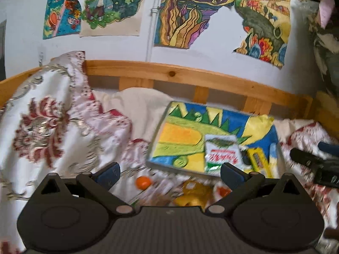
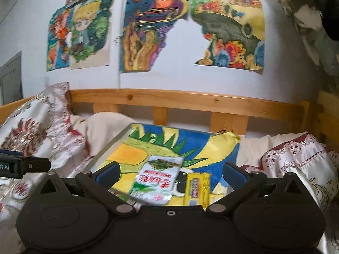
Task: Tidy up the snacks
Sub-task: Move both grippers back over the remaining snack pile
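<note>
Wooden bed rail (image 2: 169,100) backs one painted board (image 2: 135,154) lying on the floral bedspread (image 1: 53,116). Two snacks rest on that board, side by side: one white packet (image 2: 156,180), one yellow box (image 2: 197,188). More snacks lie blurred on the bedspread nearer the left gripper (image 1: 170,174), uncountable. Left gripper and right gripper (image 2: 171,174) both stand wide open, empty.

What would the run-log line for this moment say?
left gripper: open, empty | right gripper: open, empty | white-green snack packet, yellow snack box: on colourful drawing board
</note>
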Tool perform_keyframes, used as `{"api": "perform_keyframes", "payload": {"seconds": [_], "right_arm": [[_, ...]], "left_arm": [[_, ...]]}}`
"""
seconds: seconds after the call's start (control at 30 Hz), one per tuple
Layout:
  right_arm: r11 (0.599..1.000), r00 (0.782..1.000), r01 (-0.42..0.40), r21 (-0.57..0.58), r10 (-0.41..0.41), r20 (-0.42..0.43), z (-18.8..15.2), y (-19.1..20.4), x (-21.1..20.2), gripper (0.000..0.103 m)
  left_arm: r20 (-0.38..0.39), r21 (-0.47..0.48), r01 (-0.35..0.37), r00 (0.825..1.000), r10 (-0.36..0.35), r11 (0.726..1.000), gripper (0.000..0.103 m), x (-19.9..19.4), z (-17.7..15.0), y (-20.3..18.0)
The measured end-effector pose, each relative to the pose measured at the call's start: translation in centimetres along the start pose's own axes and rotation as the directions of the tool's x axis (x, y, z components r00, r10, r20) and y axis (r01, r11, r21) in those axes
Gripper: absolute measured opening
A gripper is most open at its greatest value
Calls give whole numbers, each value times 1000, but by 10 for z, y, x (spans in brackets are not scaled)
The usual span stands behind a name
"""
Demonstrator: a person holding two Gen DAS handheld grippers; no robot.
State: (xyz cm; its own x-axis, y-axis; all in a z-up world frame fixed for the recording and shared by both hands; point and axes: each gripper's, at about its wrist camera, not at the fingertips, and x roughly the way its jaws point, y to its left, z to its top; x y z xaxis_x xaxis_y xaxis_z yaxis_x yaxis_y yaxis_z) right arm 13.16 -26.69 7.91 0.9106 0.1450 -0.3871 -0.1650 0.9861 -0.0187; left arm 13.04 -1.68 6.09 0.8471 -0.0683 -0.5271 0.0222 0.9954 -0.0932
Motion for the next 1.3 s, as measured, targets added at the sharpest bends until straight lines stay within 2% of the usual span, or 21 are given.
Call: {"api": "perform_keyframes", "payload": {"seconds": [0.23,0.3,0.37,0.6,0.73,0.97,1.13,1.3], "right_arm": [[998,999,-53,-19,53,-13,-6,28,-31,102],[997,998,-66,-26,66,-25,-9,35,-38,102],[997,996,-74,-34,73,-45,-12,41,-43,102],[992,983,-119,-46,111,-148,-27,60,-51,102],[989,963,-148,-14,141,-230,-35,66,-45,102],[989,934,-149,11,144,-327,-44,68,-31,102],[988,902,-145,59,156,-402,-52,65,-18,102],[981,853,-167,104,196,-483,-62,64,1,102]], "left_arm": [[-77,116,-80,993,89,990,103,-22,-34,24],[-108,119,-121,985,134,985,103,-26,-44,28],[-146,112,-128,979,144,985,103,-28,-48,30],[-238,120,-68,967,95,991,103,-30,-57,27],[-299,136,-33,951,73,990,103,-23,-65,23],[-352,171,48,936,16,984,103,-17,-74,11],[-390,209,107,920,-17,972,103,-9,-81,-1],[-438,218,172,897,-62,961,102,4,-90,-12]]}}
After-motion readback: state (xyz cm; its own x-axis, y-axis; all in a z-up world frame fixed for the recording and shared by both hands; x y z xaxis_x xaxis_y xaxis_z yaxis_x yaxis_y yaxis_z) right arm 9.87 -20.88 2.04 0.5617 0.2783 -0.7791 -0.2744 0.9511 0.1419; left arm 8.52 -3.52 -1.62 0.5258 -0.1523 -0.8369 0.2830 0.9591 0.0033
